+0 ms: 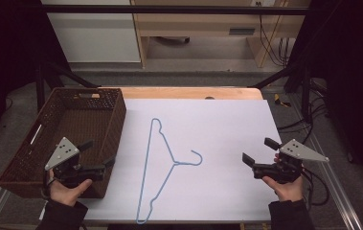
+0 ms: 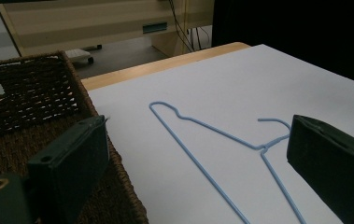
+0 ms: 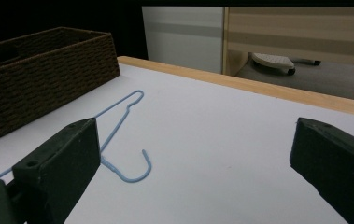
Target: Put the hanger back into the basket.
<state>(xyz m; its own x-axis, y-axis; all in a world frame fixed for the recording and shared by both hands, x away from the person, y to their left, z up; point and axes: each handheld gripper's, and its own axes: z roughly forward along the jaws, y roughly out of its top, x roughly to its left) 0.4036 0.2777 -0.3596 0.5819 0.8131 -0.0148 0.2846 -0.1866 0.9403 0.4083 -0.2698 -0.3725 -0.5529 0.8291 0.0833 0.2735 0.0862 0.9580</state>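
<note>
- hanger [image 1: 156, 167] lies flat on the white sheet [image 1: 227, 124], mid-table, hook [image 1: 197, 158] pointing toward the right gripper [image 1: 260, 154]; long side runs near-to-far.
- both claws gape wide, holding nothing. left gripper [image 1: 99, 154] hovers at the basket's near right corner, right one near the sheet's right edge; both well apart from the hanger.
- risk: thin wire flat on the sheet gives jaws little to bite; a shallow pinch likely skates it away or scrapes the sheet.
- risk: one-point grab on the hook probably lets the frame swing and twist out.
- risk: the left gripper sits just beside the basket [image 1: 64, 134] wall, so a sweep inward may clip the rim.
- nothing lies between either claw and the hanger; wooden table edge [image 1: 188, 92] beyond, cables [image 1: 308, 124] off right.
</note>
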